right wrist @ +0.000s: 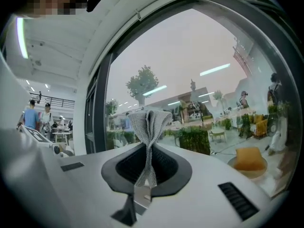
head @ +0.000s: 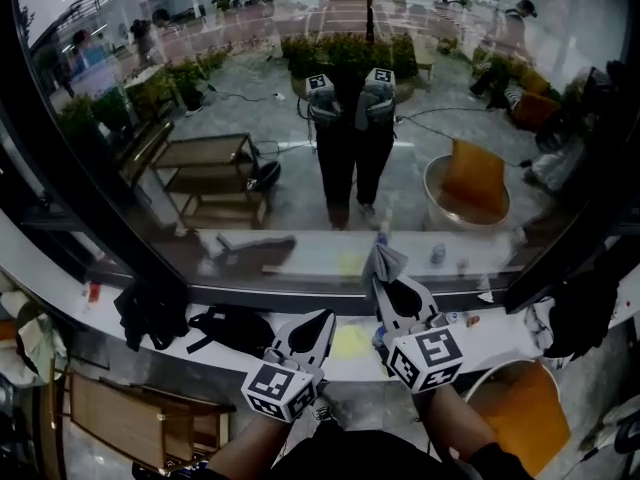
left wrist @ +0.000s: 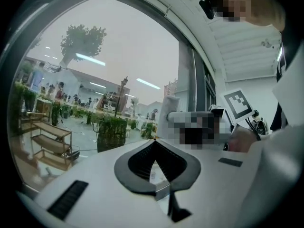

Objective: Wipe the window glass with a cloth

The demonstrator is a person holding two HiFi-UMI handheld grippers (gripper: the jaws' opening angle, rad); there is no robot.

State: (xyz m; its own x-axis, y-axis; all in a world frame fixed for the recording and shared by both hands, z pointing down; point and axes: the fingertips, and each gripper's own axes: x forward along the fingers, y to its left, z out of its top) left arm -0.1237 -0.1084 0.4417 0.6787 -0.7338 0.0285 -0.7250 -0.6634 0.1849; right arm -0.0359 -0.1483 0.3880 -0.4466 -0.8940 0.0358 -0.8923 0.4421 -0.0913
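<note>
Right gripper [right wrist: 148, 145] is clamped tight on the grey cloth [right wrist: 149, 122] down by the bottom edge of the window glass [right wrist: 190, 51], left gripper [left wrist: 154, 142] pinched closed on nothing, so I'd press the cloth flat against the glass and wipe in overlapping strokes.

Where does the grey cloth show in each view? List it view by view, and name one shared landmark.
Head view: the cloth sticks up from the right hand-held gripper, just right of centre.
Left gripper view: the cloth is probably the pale upright strip right of centre.
Right gripper view: the cloth is at centre, pinched between the jaws.
Shared landmark: the green hedge planter outside.
</note>
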